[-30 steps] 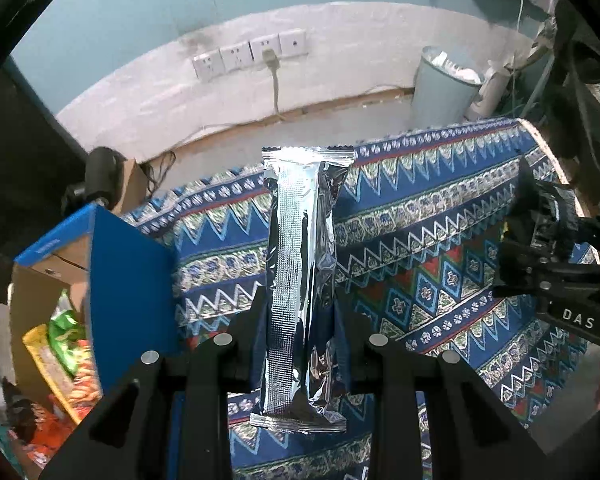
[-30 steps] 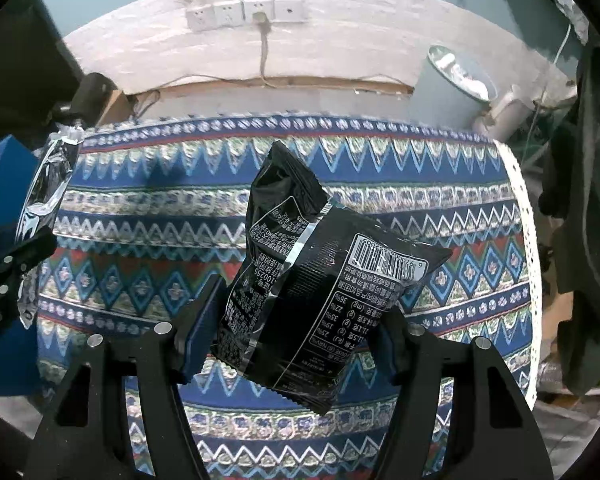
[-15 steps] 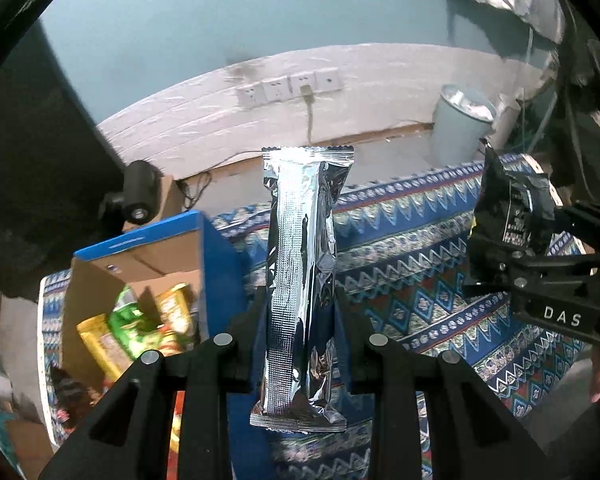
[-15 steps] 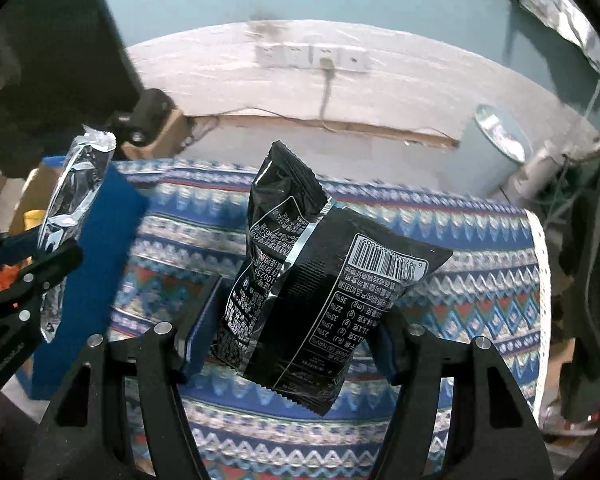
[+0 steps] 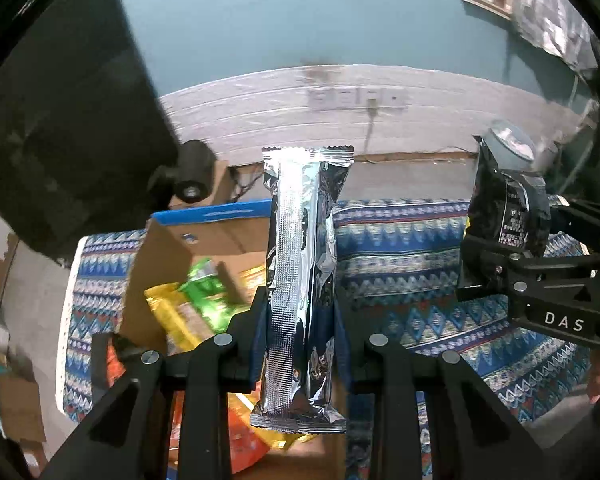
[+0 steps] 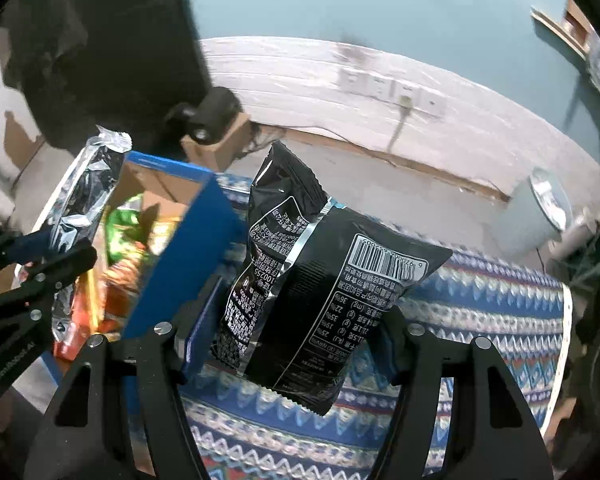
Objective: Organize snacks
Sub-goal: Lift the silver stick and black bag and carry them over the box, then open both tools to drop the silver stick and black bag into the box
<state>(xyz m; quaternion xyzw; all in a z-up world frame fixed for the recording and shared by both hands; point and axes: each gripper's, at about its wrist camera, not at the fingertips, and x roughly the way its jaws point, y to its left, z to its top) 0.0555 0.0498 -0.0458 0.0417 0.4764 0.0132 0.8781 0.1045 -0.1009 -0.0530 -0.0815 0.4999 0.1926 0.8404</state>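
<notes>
Left gripper [image 5: 300,328] is clamped on a silver foil bar [image 5: 300,280], hanging over the open blue box [image 5: 216,212] of snacks. Right gripper [image 6: 300,320] pinches a black snack bag [image 6: 320,292] (barcode only readable in its own view) above the patterned cloth [image 6: 480,312].

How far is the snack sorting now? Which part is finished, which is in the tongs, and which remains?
Done: several snack bags, green, yellow and orange, already lie inside the blue-edged cardboard box.
In hand: the left tongs grip a long silver foil packet above the box; the right tongs grip a black snack bag beside it.
Left: both packets must still go in.
</notes>
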